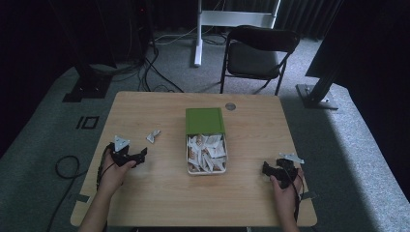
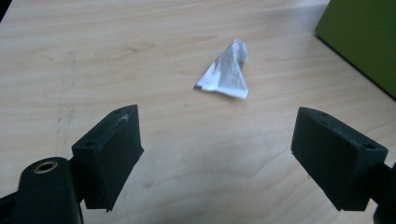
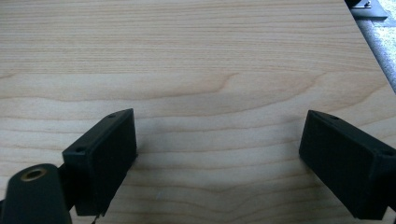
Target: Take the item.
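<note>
Folding chair (image 1: 258,53) standing beyond table (image 1: 145,104); cables (image 1: 150,72) lying on grey carpet; white stand (image 1: 232,19) sitting behind; grommet (image 1: 230,106) showing at far edge.

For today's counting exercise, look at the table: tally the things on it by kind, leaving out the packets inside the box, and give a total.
Green box with sliding lid: 1
Loose white packet lying on the table: 1
Round grey disc near the far edge: 1
Hand-held grippers, left gripper and right gripper: 2
Total: 5

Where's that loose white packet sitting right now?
In the high view, the packet lies alone on the table, left of the green box, ahead of the open left gripper.
</note>
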The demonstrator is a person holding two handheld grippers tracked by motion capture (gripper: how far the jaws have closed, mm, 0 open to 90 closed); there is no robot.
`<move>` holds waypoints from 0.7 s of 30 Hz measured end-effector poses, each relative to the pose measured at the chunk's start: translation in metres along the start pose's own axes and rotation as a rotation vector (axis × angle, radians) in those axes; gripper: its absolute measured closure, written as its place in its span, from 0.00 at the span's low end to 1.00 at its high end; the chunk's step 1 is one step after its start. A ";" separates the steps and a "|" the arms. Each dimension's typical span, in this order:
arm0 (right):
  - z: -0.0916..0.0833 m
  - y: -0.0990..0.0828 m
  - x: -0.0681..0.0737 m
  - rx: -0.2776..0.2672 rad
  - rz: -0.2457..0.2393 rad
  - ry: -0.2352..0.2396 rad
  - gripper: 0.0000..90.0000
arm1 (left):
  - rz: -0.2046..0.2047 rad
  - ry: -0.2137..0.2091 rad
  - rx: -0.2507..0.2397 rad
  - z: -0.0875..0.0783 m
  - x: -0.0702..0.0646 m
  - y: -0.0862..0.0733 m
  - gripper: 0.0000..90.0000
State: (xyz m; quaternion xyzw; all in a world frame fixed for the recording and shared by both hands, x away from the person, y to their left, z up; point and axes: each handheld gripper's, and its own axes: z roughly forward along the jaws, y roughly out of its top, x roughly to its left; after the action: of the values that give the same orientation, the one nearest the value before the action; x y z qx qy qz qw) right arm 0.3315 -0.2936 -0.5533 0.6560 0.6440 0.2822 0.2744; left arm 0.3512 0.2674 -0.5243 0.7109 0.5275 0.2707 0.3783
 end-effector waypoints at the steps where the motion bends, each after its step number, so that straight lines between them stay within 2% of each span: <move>1: 0.000 0.000 0.000 0.000 0.000 0.000 0.12 | -0.001 -0.002 0.001 -0.001 0.001 -0.001 0.19; 14: 0.000 0.000 0.000 0.000 0.000 0.000 0.12 | -0.033 0.032 0.031 -0.023 0.017 -0.026 0.19; 19: 0.000 0.000 0.000 0.000 0.000 0.000 0.12 | -0.058 0.040 0.025 -0.033 0.020 -0.034 0.19; 20: 0.000 0.000 0.000 0.000 0.000 0.000 0.12 | -0.085 0.041 0.019 -0.037 0.023 -0.039 0.19; 21: 0.000 0.000 0.000 0.000 0.000 0.000 0.12 | -0.091 0.048 0.020 -0.038 0.024 -0.041 0.19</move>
State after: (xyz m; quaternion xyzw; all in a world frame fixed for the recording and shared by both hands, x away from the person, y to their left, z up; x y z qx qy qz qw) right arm 0.3314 -0.2936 -0.5532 0.6560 0.6441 0.2821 0.2742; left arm 0.3057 0.3061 -0.5365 0.6833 0.5709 0.2649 0.3701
